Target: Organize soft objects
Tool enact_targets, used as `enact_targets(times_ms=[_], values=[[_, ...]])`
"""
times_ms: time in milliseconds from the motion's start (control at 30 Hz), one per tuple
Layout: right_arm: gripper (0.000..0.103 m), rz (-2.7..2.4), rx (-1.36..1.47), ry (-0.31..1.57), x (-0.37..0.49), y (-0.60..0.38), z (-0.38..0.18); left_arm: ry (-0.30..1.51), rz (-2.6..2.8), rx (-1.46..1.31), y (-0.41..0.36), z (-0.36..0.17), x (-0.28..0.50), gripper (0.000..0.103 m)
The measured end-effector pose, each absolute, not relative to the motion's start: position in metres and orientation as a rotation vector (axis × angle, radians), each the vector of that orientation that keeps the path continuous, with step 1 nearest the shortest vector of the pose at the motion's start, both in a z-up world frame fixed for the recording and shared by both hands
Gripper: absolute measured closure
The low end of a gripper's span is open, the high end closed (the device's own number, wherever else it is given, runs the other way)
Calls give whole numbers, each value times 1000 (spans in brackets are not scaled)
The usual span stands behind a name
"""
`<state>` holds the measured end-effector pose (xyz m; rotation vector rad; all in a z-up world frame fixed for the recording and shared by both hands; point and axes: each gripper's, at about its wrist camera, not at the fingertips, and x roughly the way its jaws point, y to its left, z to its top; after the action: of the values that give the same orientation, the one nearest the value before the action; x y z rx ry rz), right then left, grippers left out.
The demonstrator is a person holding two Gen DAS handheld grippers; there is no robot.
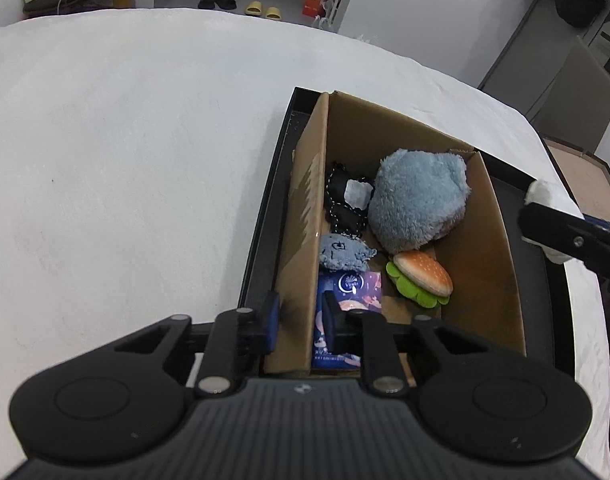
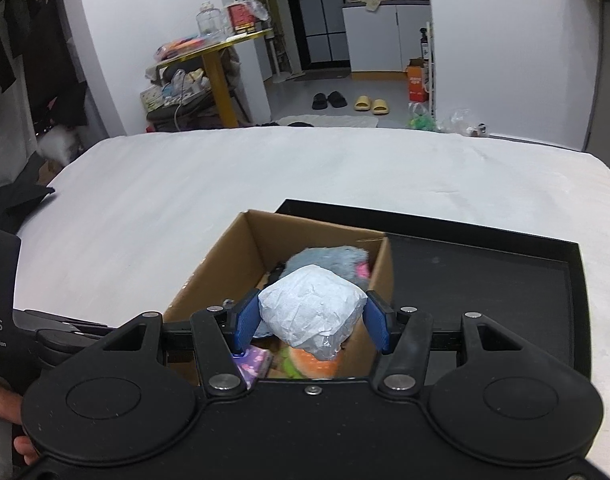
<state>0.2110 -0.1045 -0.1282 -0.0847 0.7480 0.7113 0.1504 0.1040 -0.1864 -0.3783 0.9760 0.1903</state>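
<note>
An open cardboard box stands in a black tray on a white bed. Inside lie a grey-blue plush, a burger toy, a small denim-blue plush, a black stitched piece and a purple tissue pack. My left gripper is shut on the box's near left wall, one pad on each side. My right gripper is shut on a white crumpled bundle, held over the box's near end above the burger toy.
The white bed stretches far to the left and behind the tray. The tray's right half holds nothing. A hand shows at the lower left. Beyond the bed are slippers on the floor and a cluttered yellow-legged table.
</note>
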Motion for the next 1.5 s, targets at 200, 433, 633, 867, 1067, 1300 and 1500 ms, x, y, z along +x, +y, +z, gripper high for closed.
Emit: enact_targets(times_ms=[200,433,633,867,1067,1300,1500], values=[[49,736,-87,773,205,-93,-129,986,169,-366,107,-184,149,88],[45,749,-110,816,202,-88,-137,988,168,-366,106,-186,149,88],[45,720,-77,806,205,-101,-133,1002,183,-361,104,-184,150,85],[45,725,-56,813,205,-113,-135,1012,205,-326,100,-181,149,84],[45,738,-11,832,205,-118,-134,1029,213,-308,98,-174,148,65],[30,745,43,862,207,-123,-125,1010,211,-263,89,-145,144,42],[14,744,65,838,203,-132,-104,980,210,-252,81,-118,139,28]])
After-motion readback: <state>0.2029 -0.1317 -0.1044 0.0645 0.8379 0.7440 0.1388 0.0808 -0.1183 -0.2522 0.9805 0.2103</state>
